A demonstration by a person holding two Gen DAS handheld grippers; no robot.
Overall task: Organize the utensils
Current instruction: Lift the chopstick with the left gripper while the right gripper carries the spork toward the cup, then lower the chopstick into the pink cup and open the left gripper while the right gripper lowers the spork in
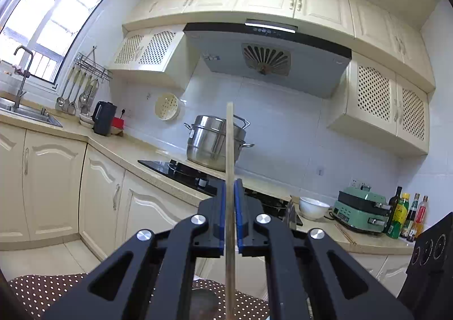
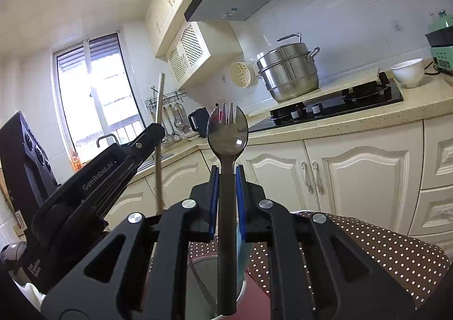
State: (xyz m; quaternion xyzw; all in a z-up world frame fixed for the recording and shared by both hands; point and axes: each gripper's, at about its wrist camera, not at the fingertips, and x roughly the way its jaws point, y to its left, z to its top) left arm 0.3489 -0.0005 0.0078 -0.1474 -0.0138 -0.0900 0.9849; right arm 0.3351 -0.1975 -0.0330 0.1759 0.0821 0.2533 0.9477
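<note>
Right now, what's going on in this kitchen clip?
A person is sorting utensils with a hand-held claw in each hand. The left claw is shut on a thin chopstick, held upright. The right claw is shut on the handle of a metal spork, tines up, above a cup on the polka-dot cloth. Neither utensil is put away yet.

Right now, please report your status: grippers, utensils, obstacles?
Left gripper shut on chopstick. Right gripper shut on spork, upright above cup. Nothing blocking seen.

One chopstick (image 1: 230, 150), one spork (image 2: 227, 133), one steamer pot (image 1: 215, 141), one bowl (image 1: 313, 206), perhaps five bottles (image 1: 407, 215)
</note>
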